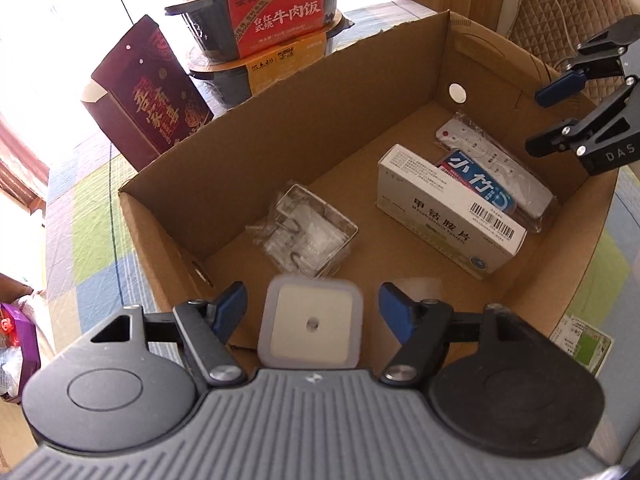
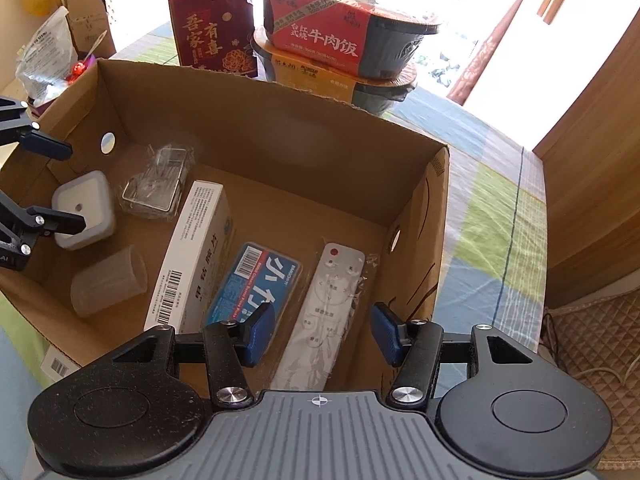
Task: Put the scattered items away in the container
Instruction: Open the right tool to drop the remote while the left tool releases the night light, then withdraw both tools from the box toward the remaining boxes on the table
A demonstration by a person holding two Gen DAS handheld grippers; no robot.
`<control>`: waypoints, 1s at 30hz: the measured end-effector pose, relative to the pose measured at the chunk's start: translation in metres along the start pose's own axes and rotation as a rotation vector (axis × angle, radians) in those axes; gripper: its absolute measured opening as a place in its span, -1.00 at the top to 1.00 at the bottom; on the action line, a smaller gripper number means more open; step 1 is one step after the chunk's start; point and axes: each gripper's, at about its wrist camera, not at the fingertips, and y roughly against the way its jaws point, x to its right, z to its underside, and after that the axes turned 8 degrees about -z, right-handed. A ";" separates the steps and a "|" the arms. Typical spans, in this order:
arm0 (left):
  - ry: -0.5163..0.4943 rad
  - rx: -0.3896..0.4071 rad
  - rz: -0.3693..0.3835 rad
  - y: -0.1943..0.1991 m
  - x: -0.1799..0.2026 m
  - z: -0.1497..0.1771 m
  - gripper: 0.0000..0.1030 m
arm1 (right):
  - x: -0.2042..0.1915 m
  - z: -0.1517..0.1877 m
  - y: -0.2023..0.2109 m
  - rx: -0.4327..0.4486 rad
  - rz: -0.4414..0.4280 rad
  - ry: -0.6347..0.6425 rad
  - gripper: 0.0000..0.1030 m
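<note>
An open cardboard box (image 1: 280,120) (image 2: 260,140) holds a clear pack of hooks (image 1: 308,236) (image 2: 156,188), a white medicine box (image 1: 448,212) (image 2: 192,256), a blue floss pack (image 1: 476,188) (image 2: 256,276), a wrapped white remote (image 1: 500,160) (image 2: 324,304) and a frosted cup (image 2: 108,280). A grey-and-white square night light (image 1: 310,324) (image 2: 82,208) sits between the spread fingers of my left gripper (image 1: 313,308) (image 2: 66,184), touching neither. My right gripper (image 2: 323,332) (image 1: 556,116) hovers open over the remote, holding nothing.
Behind the box stand two stacked instant rice bowls (image 1: 276,12) (image 2: 340,36) and a maroon gift box (image 1: 152,96) (image 2: 212,36). A checked tablecloth (image 1: 88,216) (image 2: 492,200) covers the table. A quilted cushion (image 1: 568,4) and wooden panels (image 2: 592,184) lie to the right.
</note>
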 end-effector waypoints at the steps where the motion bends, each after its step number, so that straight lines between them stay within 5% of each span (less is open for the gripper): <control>1: -0.002 0.001 -0.002 0.000 -0.001 0.000 -0.41 | 0.000 0.000 0.001 0.006 -0.008 0.003 -0.47; 27: -0.040 -0.014 -0.019 0.009 0.011 0.004 -0.62 | -0.003 0.010 0.007 -0.014 -0.048 0.036 -0.56; 30: -0.041 -0.009 -0.019 0.011 0.012 0.004 -0.65 | -0.004 0.011 0.009 -0.008 -0.062 0.033 -0.70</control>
